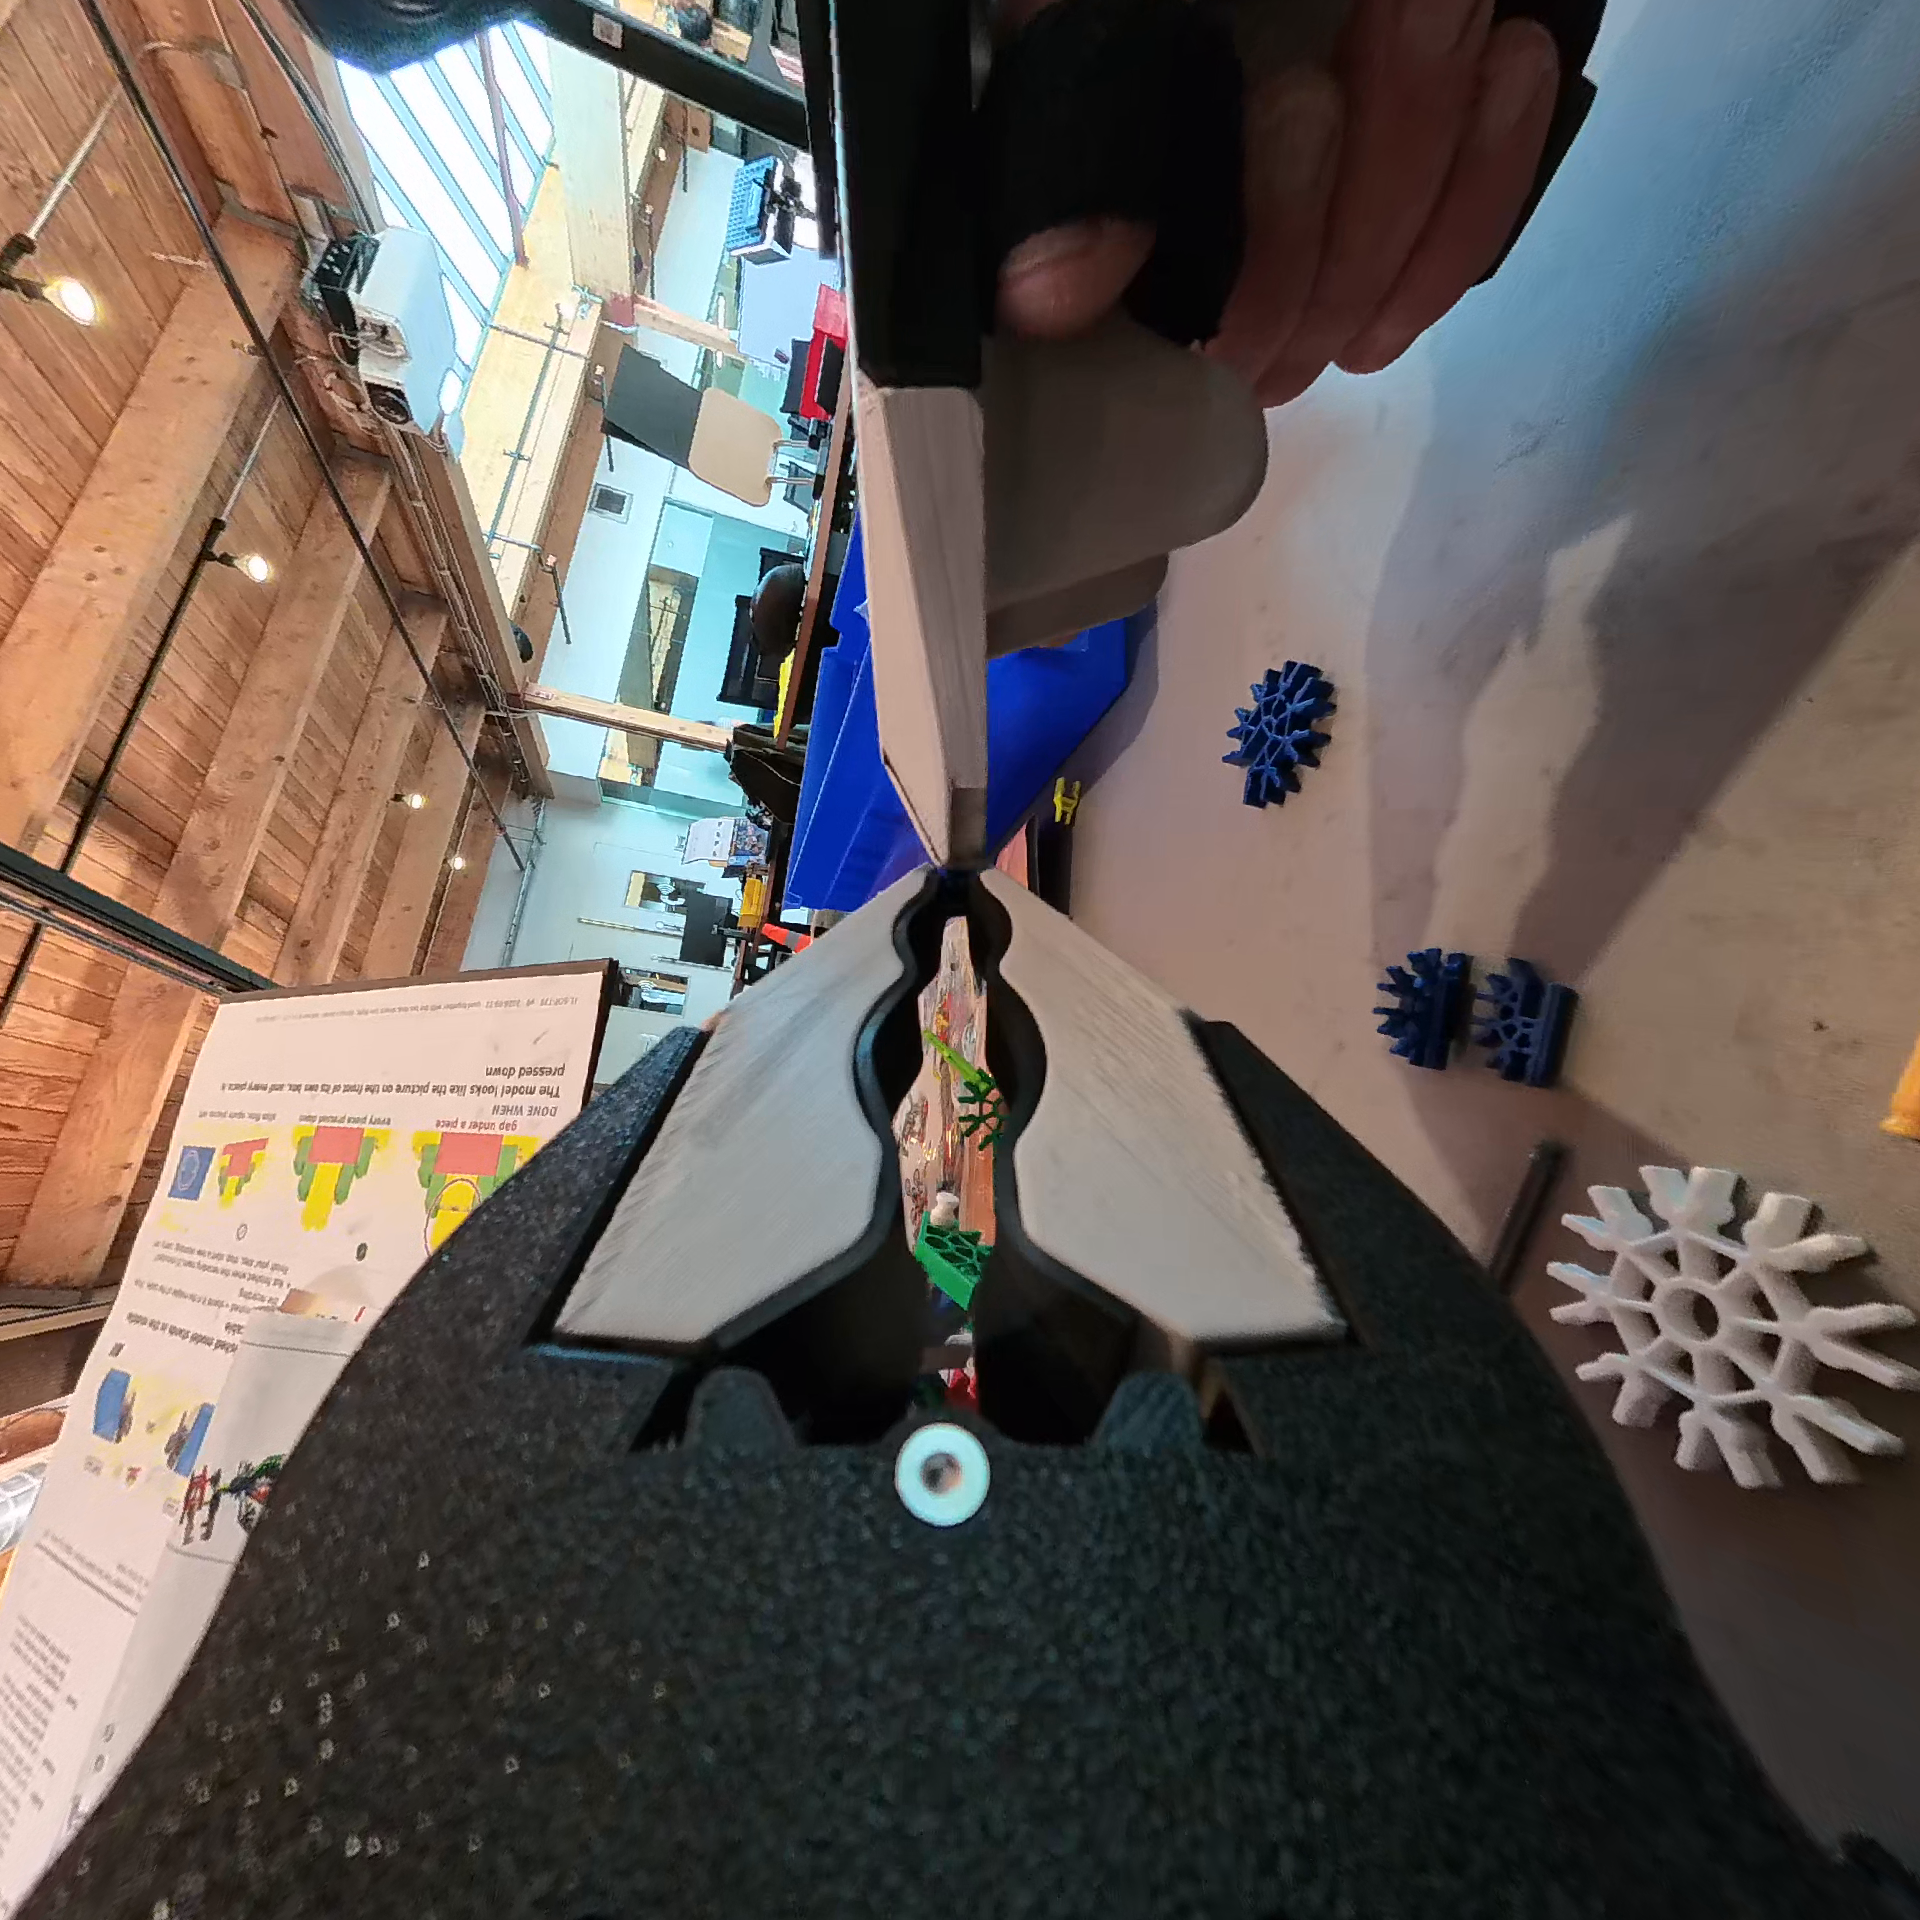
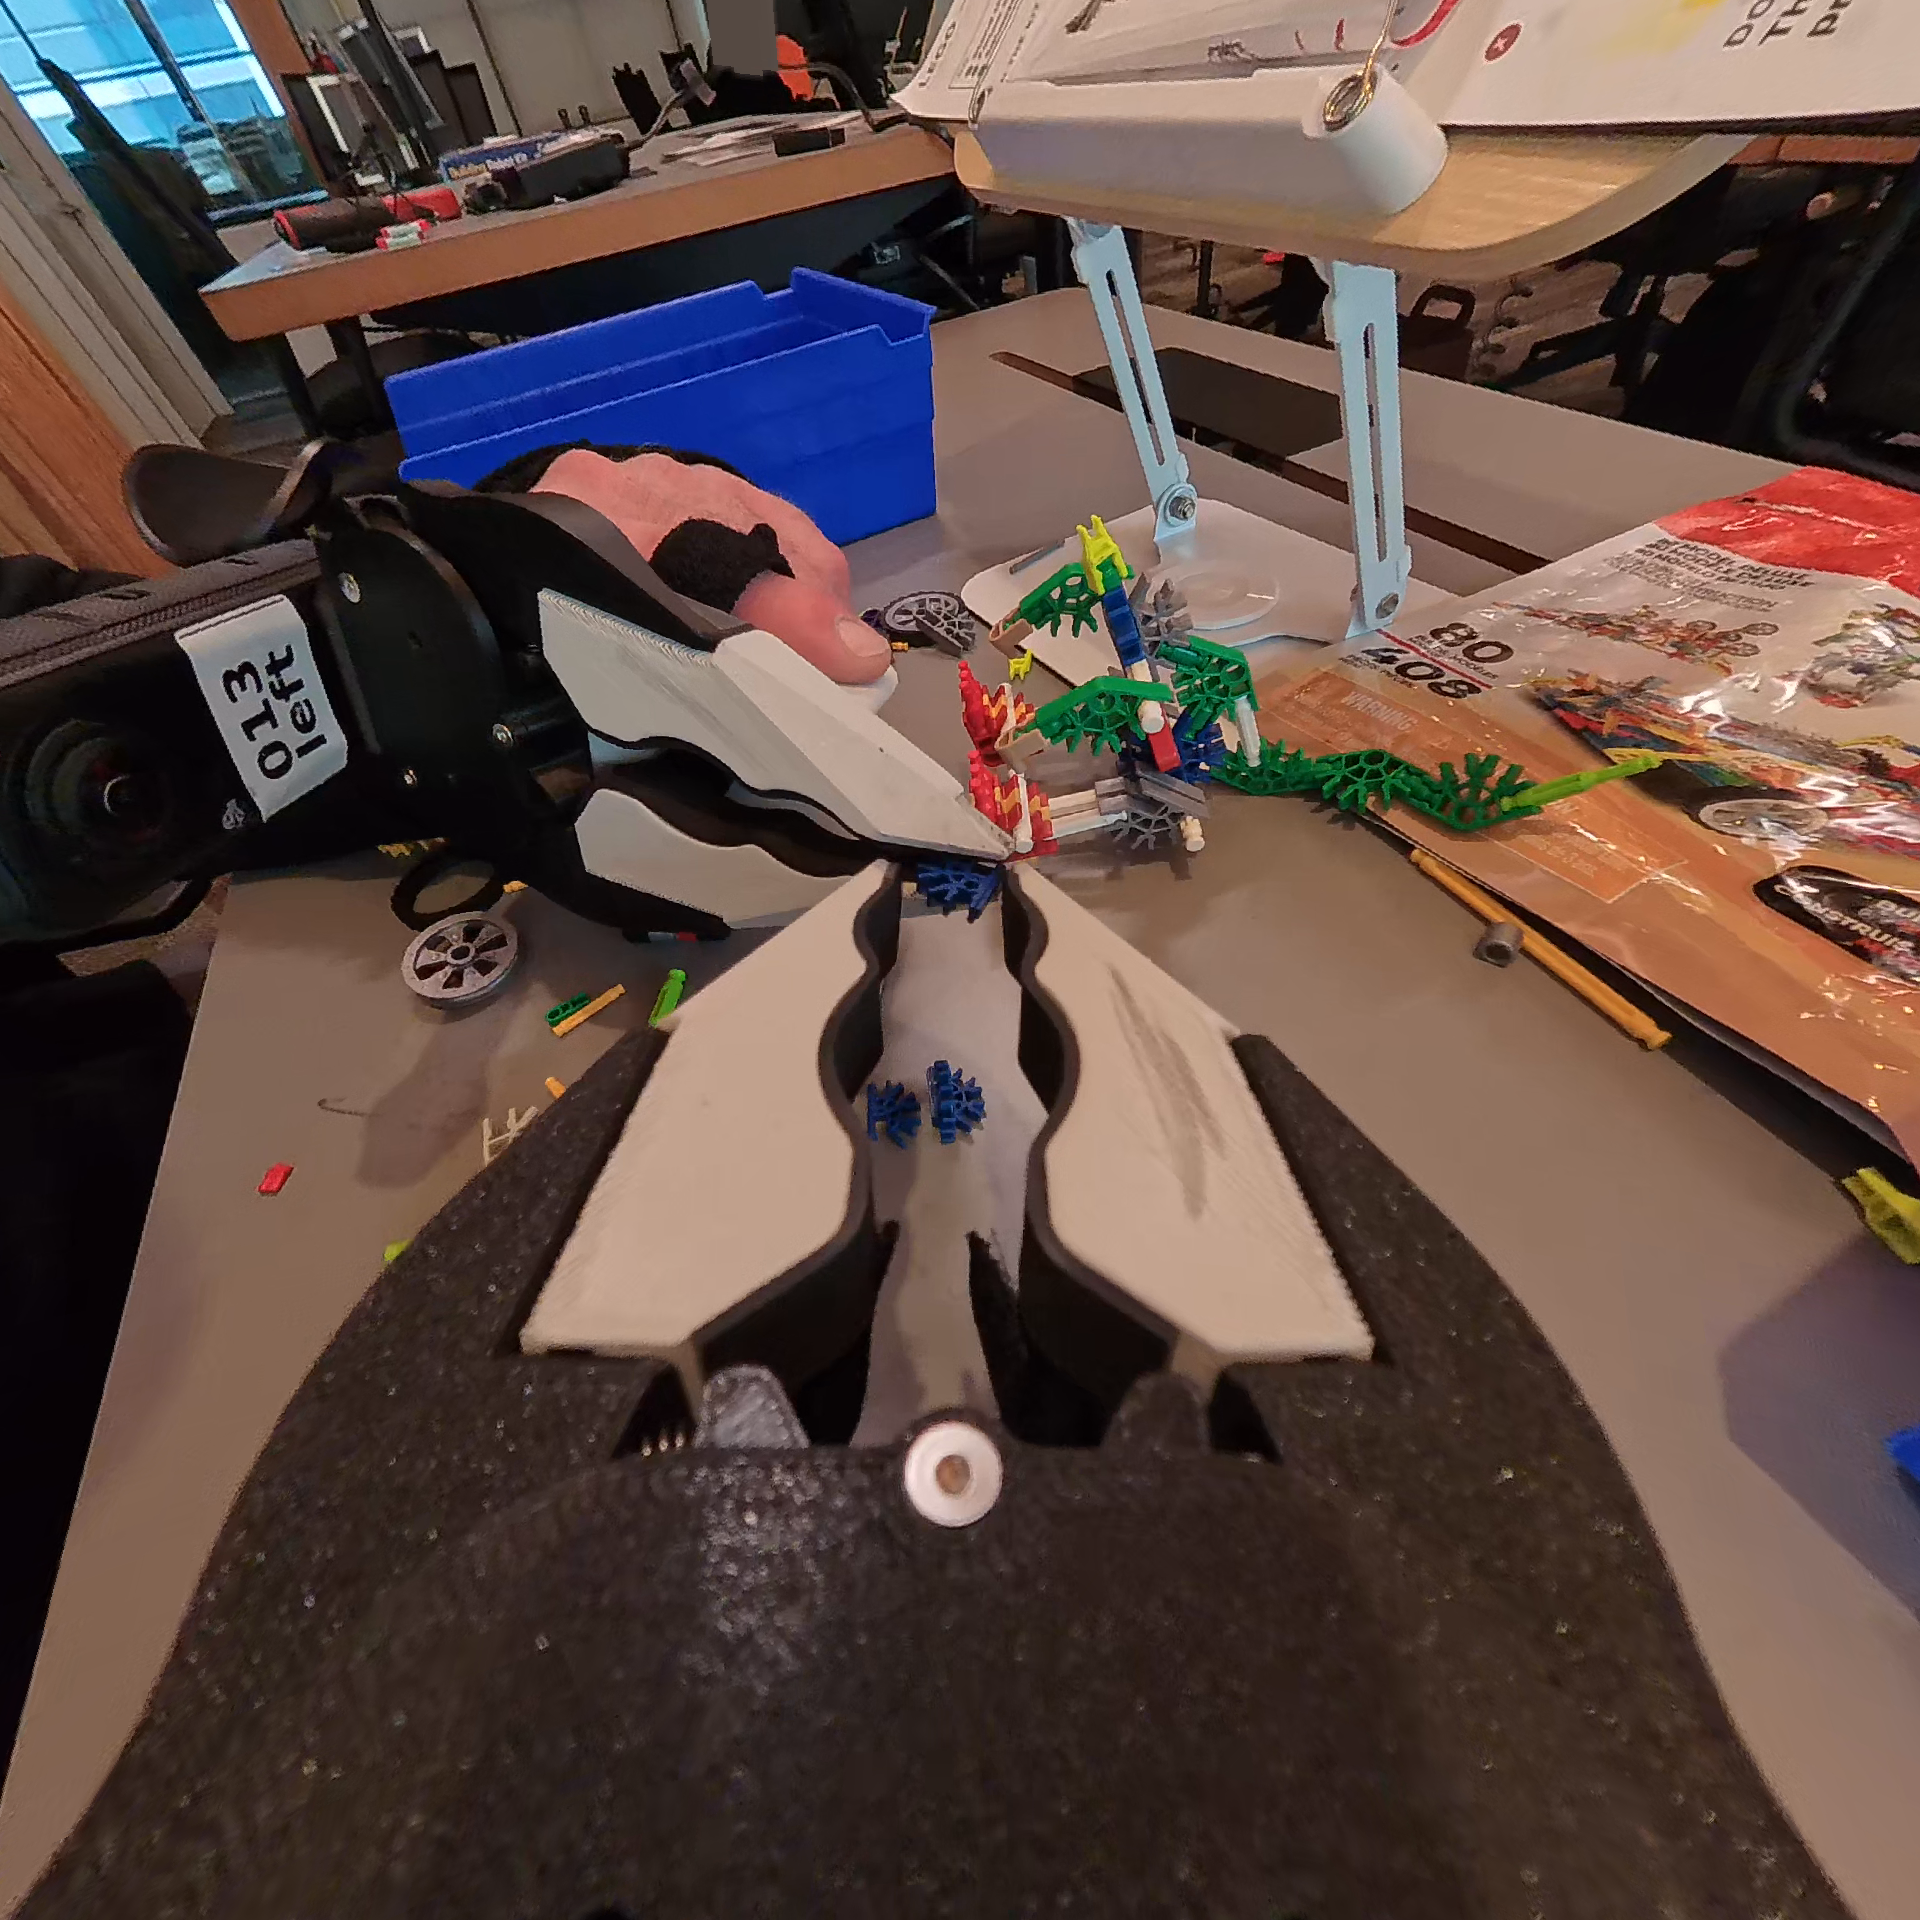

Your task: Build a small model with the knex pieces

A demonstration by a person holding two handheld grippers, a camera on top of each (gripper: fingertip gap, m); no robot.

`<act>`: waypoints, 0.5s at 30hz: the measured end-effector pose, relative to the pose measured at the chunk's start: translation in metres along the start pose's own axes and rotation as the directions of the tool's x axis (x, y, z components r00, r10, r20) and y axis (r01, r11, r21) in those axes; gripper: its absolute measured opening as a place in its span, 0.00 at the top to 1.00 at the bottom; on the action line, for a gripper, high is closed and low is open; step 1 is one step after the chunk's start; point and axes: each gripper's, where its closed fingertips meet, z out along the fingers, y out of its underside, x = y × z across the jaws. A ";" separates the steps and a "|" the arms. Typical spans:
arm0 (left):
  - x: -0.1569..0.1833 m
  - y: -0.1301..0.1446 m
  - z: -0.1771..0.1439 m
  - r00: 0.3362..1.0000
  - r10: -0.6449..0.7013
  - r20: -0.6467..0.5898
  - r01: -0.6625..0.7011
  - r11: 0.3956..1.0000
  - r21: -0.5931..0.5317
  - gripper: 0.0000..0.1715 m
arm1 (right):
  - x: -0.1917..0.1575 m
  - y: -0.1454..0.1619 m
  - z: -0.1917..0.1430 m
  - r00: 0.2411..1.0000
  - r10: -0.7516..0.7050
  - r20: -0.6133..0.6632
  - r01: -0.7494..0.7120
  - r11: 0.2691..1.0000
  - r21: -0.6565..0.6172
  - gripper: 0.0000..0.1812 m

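Note:
In the right wrist view my right gripper (image 2: pixel 954 881) is shut on a small blue snowflake connector (image 2: pixel 956 891), held just above the grey table (image 2: pixel 1351 1299). My left gripper (image 2: pixel 977 847) comes in from the left with a hand behind it, and its tips meet the same blue piece. In the left wrist view my left gripper (image 1: pixel 956 881) is nearly closed, with a dark blue bit (image 1: pixel 952 885) pinched at its tips. The right gripper (image 1: pixel 961 831) comes down from above, tip to tip with it. How the blue piece divides between the two grippers is hidden.
A colourful rod-and-connector model (image 2: pixel 1122 717) stands just beyond the tips. A joined blue connector pair (image 2: pixel 920 1107) lies under my right fingers. There are also a white snowflake connector (image 1: pixel 1714 1320), a blue bin (image 2: pixel 675 416), a printed bag (image 2: pixel 1662 748), a sheet stand (image 2: pixel 1361 447), a grey wheel (image 2: pixel 459 956) and a yellow rod (image 2: pixel 1538 951).

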 end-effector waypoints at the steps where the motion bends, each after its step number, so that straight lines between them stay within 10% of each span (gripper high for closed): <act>1: 0.000 0.000 0.000 1.000 0.002 0.002 -0.002 1.000 0.002 1.00 | 0.001 0.000 0.000 1.000 -0.006 -0.006 0.006 1.000 -0.001 0.92; 15: 0.008 0.013 -0.008 0.957 -0.211 -0.198 0.204 0.978 -0.053 0.96 | 0.013 0.000 -0.005 0.999 0.000 -0.043 0.000 1.000 0.009 0.92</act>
